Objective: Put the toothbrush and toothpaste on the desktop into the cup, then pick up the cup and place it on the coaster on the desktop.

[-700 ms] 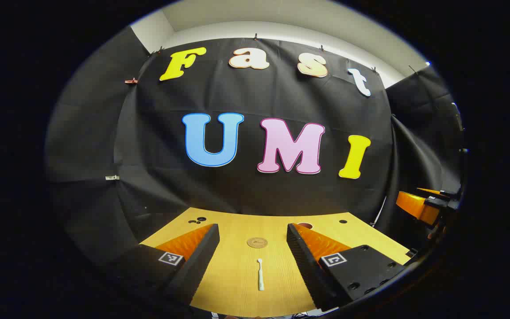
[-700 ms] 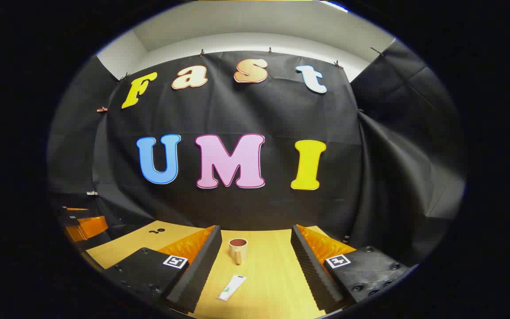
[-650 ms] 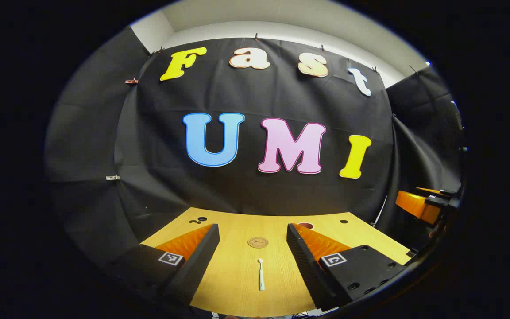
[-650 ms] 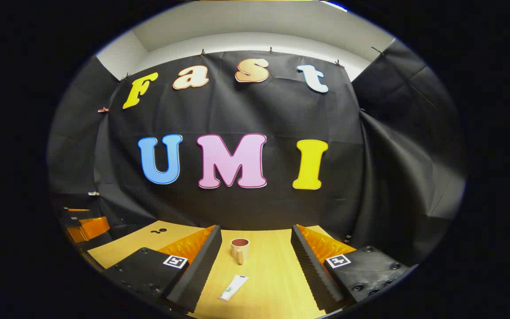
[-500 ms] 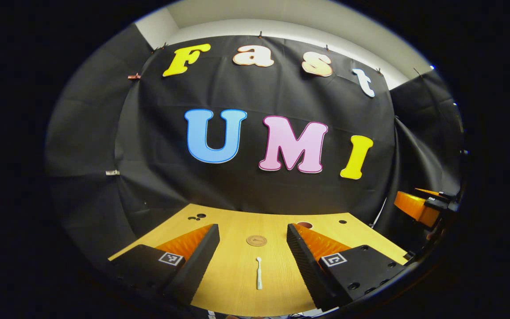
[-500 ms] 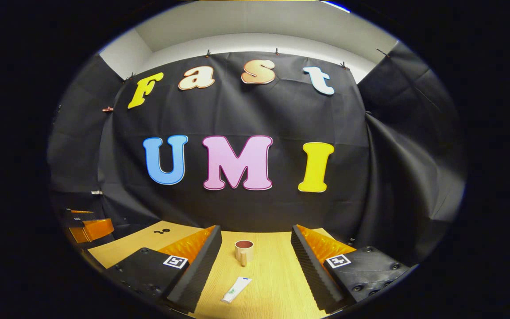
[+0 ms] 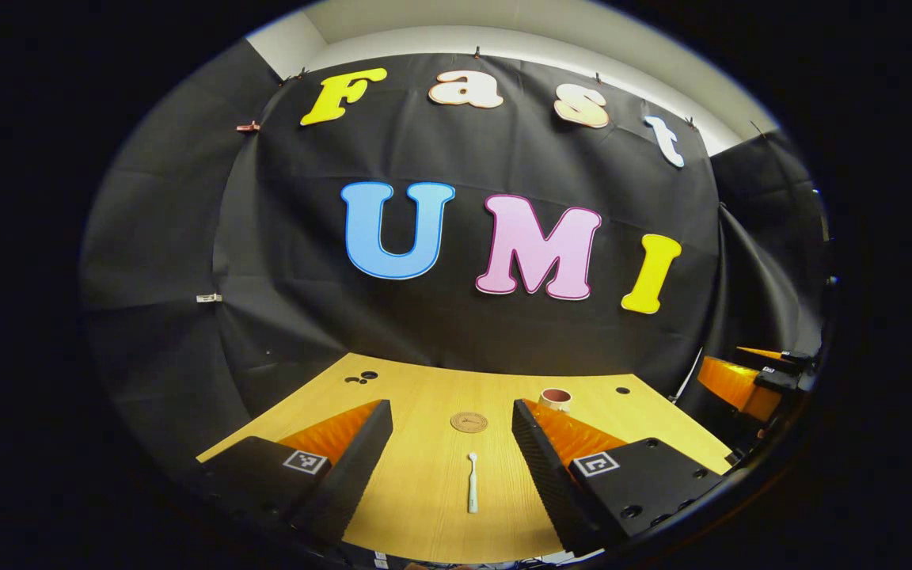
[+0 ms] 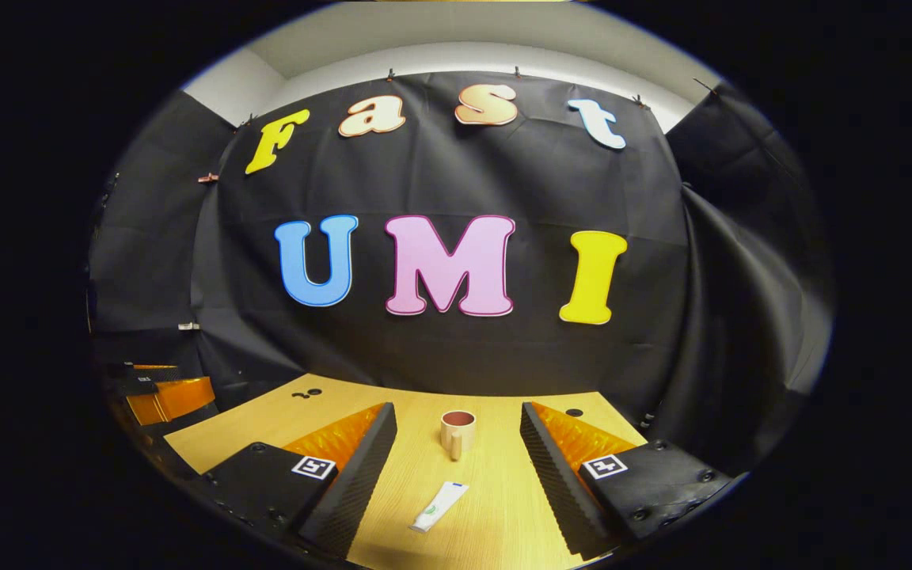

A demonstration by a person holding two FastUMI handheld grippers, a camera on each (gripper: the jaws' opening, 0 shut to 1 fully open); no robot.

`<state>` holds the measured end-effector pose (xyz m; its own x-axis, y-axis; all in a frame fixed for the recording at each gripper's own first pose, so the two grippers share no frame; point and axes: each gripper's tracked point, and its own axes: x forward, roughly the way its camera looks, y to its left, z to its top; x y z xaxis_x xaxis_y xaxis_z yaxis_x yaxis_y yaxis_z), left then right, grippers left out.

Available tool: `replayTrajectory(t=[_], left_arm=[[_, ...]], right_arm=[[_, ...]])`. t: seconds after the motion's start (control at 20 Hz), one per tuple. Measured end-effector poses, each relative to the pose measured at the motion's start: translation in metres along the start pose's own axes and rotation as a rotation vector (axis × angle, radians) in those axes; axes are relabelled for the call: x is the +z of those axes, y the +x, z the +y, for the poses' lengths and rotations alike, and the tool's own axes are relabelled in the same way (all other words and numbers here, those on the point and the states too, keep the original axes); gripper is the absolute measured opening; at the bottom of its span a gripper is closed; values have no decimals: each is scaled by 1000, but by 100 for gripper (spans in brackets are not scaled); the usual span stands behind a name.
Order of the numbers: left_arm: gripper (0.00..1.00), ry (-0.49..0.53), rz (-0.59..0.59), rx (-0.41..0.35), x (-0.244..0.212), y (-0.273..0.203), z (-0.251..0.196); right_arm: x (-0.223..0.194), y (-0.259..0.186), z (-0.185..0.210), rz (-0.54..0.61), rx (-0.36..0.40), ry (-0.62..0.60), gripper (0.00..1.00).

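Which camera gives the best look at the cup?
The right gripper view: the cup stands whole between the open fingers, handle visible. In the left gripper view just its rim peeks over one finger.

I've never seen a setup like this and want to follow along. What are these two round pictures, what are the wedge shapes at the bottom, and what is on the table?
Each picture comes from a camera riding on a hand-held gripper. The wedges are that gripper's own two fingers: the left gripper and the right gripper, both open, holding nothing. On the wooden table the left gripper view shows a toothbrush, with a round coaster beyond it. The right gripper view shows a toothpaste tube lying in front of an upright cup.
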<state>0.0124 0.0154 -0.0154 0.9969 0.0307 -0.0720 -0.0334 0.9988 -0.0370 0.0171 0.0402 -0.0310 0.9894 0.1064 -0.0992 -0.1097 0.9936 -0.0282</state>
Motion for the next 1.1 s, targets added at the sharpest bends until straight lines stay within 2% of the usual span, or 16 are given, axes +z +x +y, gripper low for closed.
replayTrajectory(t=[0.35,0.6,0.8,1.1], left_arm=[[97,13,42,-9,-10,9,0],[97,14,58,-6,-13,17,3],[97,15,75,39,-18,24,19],[97,0,145,147,-38,21,45]], right_arm=[[-31,24,23,107,69,16,97],[-71,62,41,250,148,46,97],[-119,99,33,389,124,30,98],[-219,108,23,718,78,51,98]])
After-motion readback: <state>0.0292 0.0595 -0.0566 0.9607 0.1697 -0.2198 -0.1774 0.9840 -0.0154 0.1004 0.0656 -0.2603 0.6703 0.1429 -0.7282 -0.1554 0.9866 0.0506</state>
